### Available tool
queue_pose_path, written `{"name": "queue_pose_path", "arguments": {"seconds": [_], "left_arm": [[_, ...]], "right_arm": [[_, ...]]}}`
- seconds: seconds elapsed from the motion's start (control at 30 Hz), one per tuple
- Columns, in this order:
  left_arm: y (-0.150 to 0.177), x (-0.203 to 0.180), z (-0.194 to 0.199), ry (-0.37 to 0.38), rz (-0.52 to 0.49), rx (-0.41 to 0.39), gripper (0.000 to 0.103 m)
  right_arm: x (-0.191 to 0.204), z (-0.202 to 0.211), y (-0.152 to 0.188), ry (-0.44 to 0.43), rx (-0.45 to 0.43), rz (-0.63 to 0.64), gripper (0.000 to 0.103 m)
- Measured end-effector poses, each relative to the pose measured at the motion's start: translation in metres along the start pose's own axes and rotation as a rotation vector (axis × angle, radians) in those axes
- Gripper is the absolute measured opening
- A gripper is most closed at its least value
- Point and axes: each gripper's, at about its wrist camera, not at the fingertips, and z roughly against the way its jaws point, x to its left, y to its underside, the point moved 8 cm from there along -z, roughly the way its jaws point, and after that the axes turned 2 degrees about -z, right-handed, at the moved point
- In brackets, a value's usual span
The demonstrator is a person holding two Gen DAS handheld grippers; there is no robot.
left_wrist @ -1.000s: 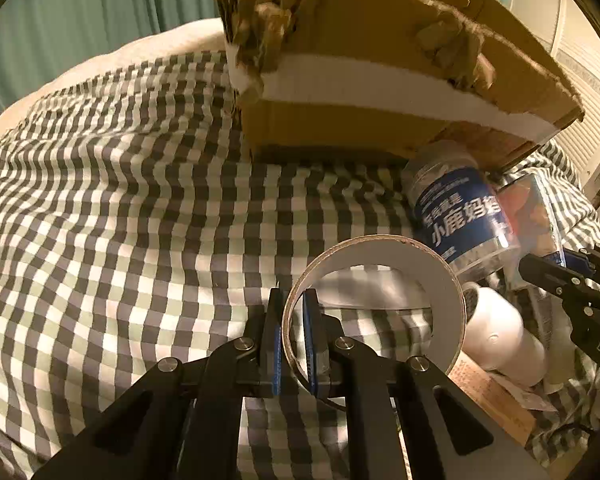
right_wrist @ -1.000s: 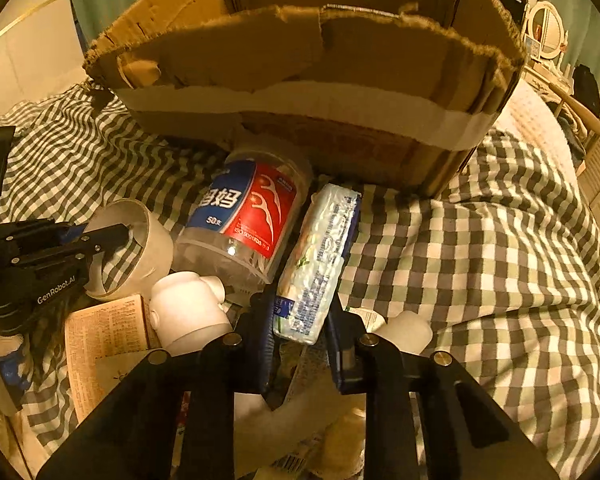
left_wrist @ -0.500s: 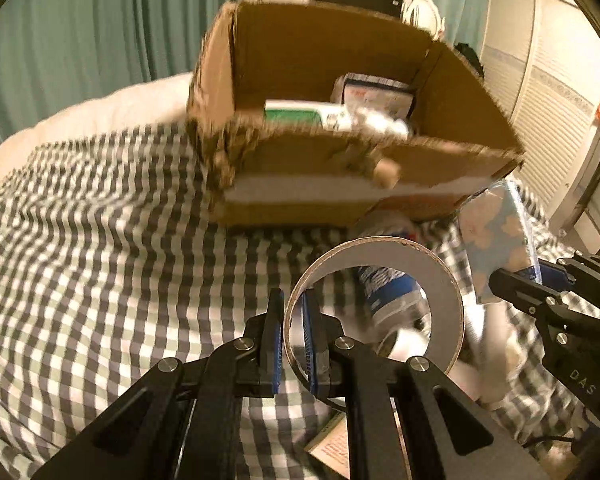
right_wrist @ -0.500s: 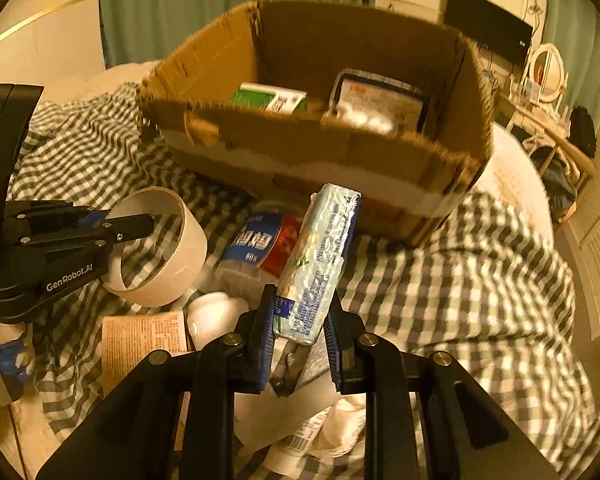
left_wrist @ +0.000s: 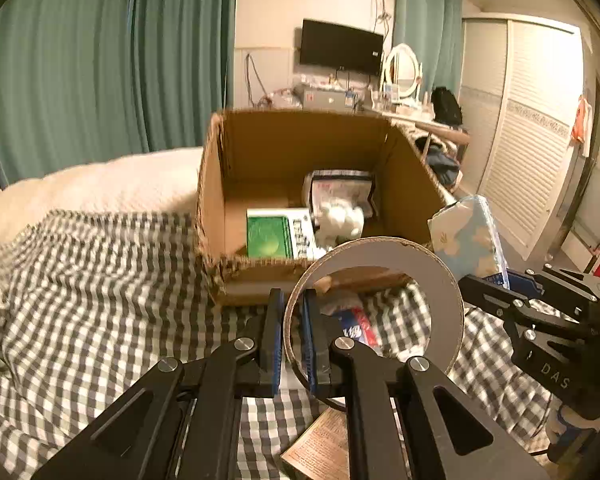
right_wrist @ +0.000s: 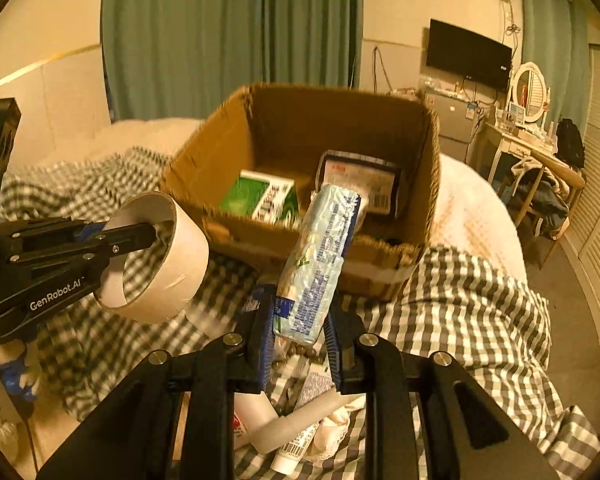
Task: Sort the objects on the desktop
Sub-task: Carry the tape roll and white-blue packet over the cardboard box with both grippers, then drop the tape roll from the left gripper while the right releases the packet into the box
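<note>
My left gripper (left_wrist: 291, 316) is shut on the wall of a white tape roll (left_wrist: 440, 280) and holds it up in front of the open cardboard box (left_wrist: 212, 200). The roll also shows in the right wrist view (right_wrist: 180, 260). My right gripper (right_wrist: 298, 332) is shut on a pale blue tissue pack (right_wrist: 324, 256), raised and tilted toward the box (right_wrist: 430, 200). The pack shows at the right of the left wrist view (left_wrist: 468, 236). Inside the box lie a green carton (right_wrist: 260, 196) and a dark-edged packet (right_wrist: 364, 180).
The box stands on a checked cloth (left_wrist: 100, 280) over a bed. Under the grippers lie a bottle with a blue and red label (left_wrist: 354, 320), a printed leaflet (left_wrist: 324, 448), a tube (right_wrist: 296, 444) and other small items. A dresser (right_wrist: 532, 148) and louvred doors (left_wrist: 532, 152) stand to the right.
Both grippers have risen with their loads, so the views now look down into the box. The tape roll and tissue pack are higher and closer to the box's near rim.
</note>
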Motion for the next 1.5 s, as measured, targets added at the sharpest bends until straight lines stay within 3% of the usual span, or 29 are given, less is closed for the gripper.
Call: {"name": "queue_pose_path", "arguments": {"seconds": [0.47,0.97,1.23,1.5], "left_arm": [[-0.048,-0.003,0.047,0.017,0.019,-0.132,0.009],[-0.13,-0.019,0.075,-0.028,-0.063,-0.249,0.009],[-0.166,-0.012,0.063,-0.029,-0.059,-0.271,0.009],[-0.165,0.004,0.02,-0.036,-0.031,-0.229,0.009]], "right_arm": [[0.004,0.067,-0.048,-0.042,-0.175,0.012,0.021],[-0.005,0.114,-0.113,-0.005,-0.324,0.023,0.021],[-0.014,0.127,-0.154,0.023,-0.389,0.037,0.021],[-0.022,0.104,-0.17,0.046,-0.394,0.046,0.021]]}}
